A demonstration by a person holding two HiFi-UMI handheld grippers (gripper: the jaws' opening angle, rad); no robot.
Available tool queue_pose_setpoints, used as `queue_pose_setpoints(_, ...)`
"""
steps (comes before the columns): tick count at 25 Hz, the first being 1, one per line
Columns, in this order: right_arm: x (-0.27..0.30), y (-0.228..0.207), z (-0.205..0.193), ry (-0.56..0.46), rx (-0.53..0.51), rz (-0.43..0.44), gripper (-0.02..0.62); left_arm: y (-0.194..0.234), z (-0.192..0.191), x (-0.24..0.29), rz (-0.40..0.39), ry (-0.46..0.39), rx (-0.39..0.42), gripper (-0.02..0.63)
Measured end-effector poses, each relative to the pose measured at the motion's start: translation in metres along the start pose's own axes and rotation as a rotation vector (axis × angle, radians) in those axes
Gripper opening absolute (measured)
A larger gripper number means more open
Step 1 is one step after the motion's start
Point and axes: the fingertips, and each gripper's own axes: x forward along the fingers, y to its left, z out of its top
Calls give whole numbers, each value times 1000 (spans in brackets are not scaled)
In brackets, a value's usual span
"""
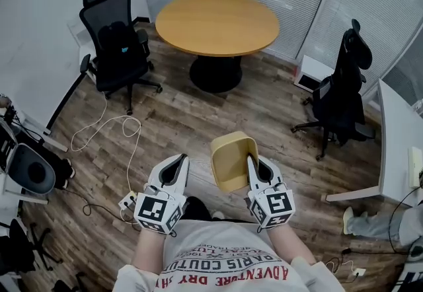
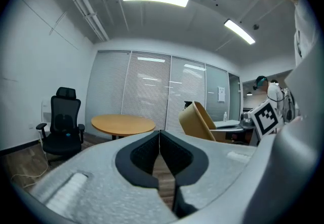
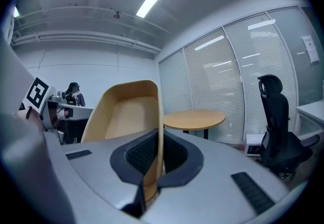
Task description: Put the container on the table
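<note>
Pinching one thin wall of the container (image 1: 230,158), the right tool (image 1: 254,166) risked letting it swivel loose before the upper-centre worktop (image 1: 217,23); the left tool (image 1: 173,166) sat closed, empty.

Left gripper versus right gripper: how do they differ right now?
The left gripper has its fingers closed together on nothing, while the right gripper is shut on one wall of the tan container. So the left gripper is empty and the right gripper carries the container in the air. Both are white, sit close in front of the person, and are well short of the round table.
</note>
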Motion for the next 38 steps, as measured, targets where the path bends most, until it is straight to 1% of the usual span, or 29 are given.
queue_pose_setpoints(2,8,-6,-2,15,9,-1,11,6,-1,6,2,5,-32,12)
queue_pose_setpoints(4,18,-9,-4,28,16,-4,11,17,-2,11,13,18,-46,12)
queue_pose_setpoints(8,50,-10,-2,39,13,-13,11,49,-7,29,23,45,-31,12)
queue_pose_setpoints(12,95,-10,0,52,14,-38,11,89,-10,58,-9,68,-7,12)
queue_pose_setpoints(18,185,-13,17,81,16,-84,11,167,8,114,-58,66,2,12)
queue_pose_setpoints(23,266,-5,37,86,10,-115,11,240,33,159,-125,46,29,12)
queue_pose_setpoints(28,332,6,54,88,14,-136,11,305,57,192,-143,24,37,12)
queue_pose_setpoints(30,353,8,58,86,14,-143,11,320,59,205,-157,29,40,12)
queue_pose_setpoints(33,376,3,61,97,9,-155,11,336,64,222,-164,28,23,12)
queue_pose_setpoints(38,411,-27,64,108,20,-172,11,352,70,263,-167,36,49,12)
